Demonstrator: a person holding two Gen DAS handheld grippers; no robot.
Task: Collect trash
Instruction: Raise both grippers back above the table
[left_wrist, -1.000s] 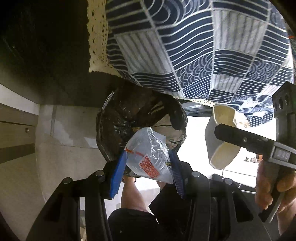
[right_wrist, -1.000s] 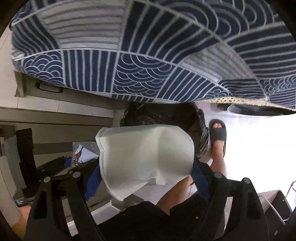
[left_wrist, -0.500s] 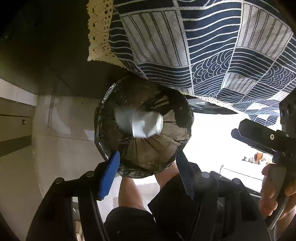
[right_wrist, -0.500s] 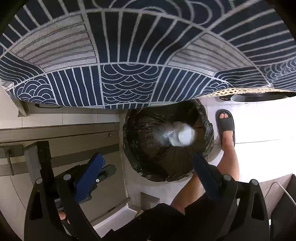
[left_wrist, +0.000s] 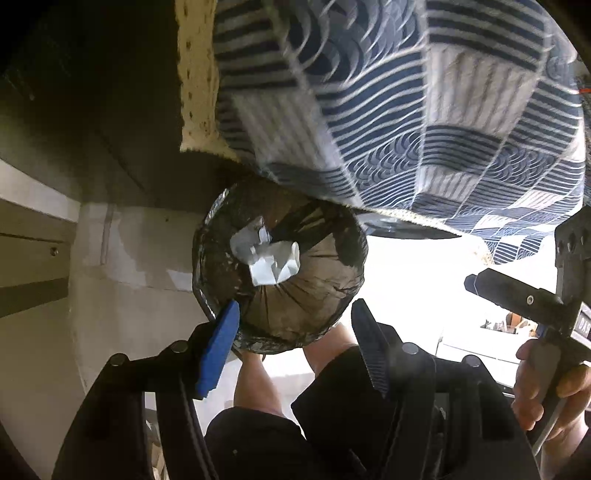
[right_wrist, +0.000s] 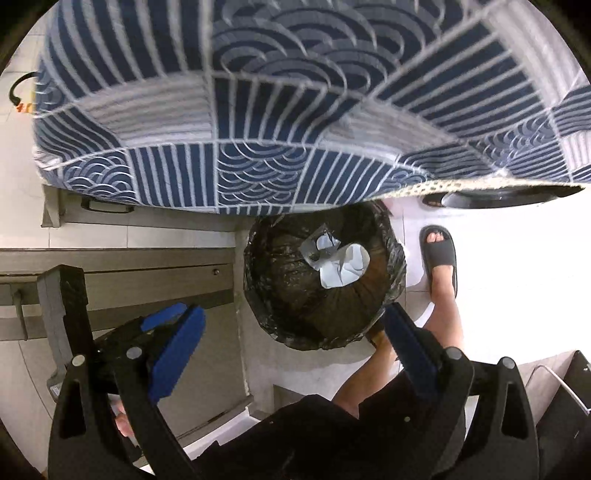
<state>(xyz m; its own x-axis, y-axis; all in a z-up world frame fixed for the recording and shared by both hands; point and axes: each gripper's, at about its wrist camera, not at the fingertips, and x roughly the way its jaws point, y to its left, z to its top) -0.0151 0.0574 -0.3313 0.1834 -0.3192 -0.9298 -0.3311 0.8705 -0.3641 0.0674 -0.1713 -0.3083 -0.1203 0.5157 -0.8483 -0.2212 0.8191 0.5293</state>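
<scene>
A round bin lined with a black bag (left_wrist: 295, 317) (right_wrist: 295, 306) stands on the floor under the table edge. A white paper cup (left_wrist: 275, 264) (right_wrist: 349, 267) and a clear plastic bag (right_wrist: 319, 245) lie inside it. My left gripper (left_wrist: 291, 343) is open and empty above the bin's near rim. My right gripper (right_wrist: 295, 343) is open and empty above the bin too. The right gripper also shows at the right of the left wrist view (left_wrist: 517, 295).
A blue and white patterned tablecloth (left_wrist: 406, 110) (right_wrist: 295, 110) with a lace hem hangs over the bin's far side. Grey cabinet drawers (right_wrist: 110, 266) stand to the left. The person's sandalled foot (right_wrist: 439, 254) and legs are beside the bin.
Both grippers opened: the left let go of the clear plastic bag, the right let go of the white paper cup. Both fell into the bin and now lie still there.
</scene>
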